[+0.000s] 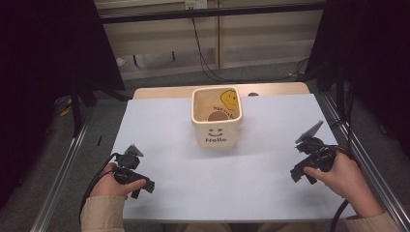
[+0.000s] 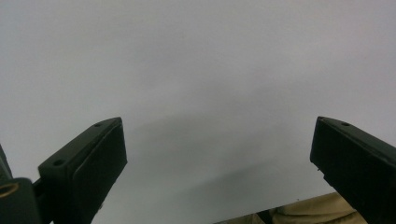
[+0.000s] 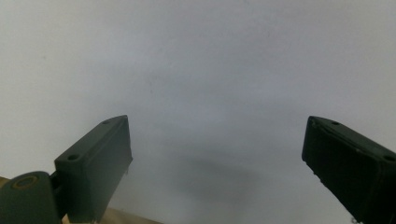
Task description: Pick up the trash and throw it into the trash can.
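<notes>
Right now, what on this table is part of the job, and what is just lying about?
In play:
- cream square cup marked Hello, upright mid-table, nearest thing to both grippers
- left gripper, jaws wide apart over bare sheet
- right gripper, jaws wide apart over bare sheet

Lying about:
- white sheet covering the table
- small dark spot on the far table edge, too small to tell

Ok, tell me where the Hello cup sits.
In the high view the Hello cup stands at the far middle of the white sheet, ahead of both hands and apart from them.
</notes>
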Demonstrator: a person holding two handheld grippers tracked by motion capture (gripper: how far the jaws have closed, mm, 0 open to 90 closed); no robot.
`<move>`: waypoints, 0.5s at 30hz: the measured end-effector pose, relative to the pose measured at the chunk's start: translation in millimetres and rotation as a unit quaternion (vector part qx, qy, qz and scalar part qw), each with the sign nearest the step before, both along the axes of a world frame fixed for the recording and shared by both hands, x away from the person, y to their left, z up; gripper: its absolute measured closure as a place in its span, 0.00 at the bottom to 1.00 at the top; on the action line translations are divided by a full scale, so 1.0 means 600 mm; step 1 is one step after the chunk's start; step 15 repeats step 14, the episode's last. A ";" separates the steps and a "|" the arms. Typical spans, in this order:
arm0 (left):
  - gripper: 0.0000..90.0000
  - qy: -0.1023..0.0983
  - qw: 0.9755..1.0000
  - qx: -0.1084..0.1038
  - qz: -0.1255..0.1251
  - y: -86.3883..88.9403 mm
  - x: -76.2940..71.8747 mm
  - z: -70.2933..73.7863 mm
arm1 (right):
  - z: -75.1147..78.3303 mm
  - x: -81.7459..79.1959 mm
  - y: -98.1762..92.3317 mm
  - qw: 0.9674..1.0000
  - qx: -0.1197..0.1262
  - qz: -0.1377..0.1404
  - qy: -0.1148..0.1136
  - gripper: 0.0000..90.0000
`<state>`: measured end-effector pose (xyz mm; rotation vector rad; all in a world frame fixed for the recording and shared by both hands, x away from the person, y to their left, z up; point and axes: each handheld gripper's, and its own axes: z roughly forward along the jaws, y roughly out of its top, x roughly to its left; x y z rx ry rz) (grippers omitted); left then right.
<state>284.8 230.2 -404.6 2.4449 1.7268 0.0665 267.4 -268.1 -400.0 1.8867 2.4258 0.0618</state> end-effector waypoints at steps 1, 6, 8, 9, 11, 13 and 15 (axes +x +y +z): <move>0.04 0.003 1.000 -0.002 0.002 0.000 0.000 0.000 | 0.000 0.000 0.000 1.000 0.000 0.000 0.000 0.09; 0.04 0.004 1.000 0.000 -0.001 0.001 0.000 -0.001 | -0.019 -0.017 -0.012 1.000 0.001 -0.005 0.002 0.09; 0.04 0.004 1.000 0.003 -0.002 0.001 0.001 -0.003 | -0.030 -0.026 -0.016 1.000 0.001 -0.003 0.002 0.09; 0.04 0.004 1.000 0.003 0.002 0.000 0.001 -0.004 | -0.032 -0.027 -0.016 1.000 -0.001 -0.005 0.007 0.09; 0.04 0.005 1.000 0.005 0.001 0.001 0.001 -0.004 | -0.036 -0.030 -0.017 1.000 0.004 0.003 0.007 0.09; 0.04 0.006 1.000 0.003 0.000 -0.001 0.003 -0.004 | -0.041 -0.037 -0.019 1.000 0.007 0.001 0.003 0.09; 0.04 0.006 1.000 0.003 0.000 -0.001 0.003 -0.004 | -0.041 -0.037 -0.019 1.000 0.007 0.001 0.003 0.09</move>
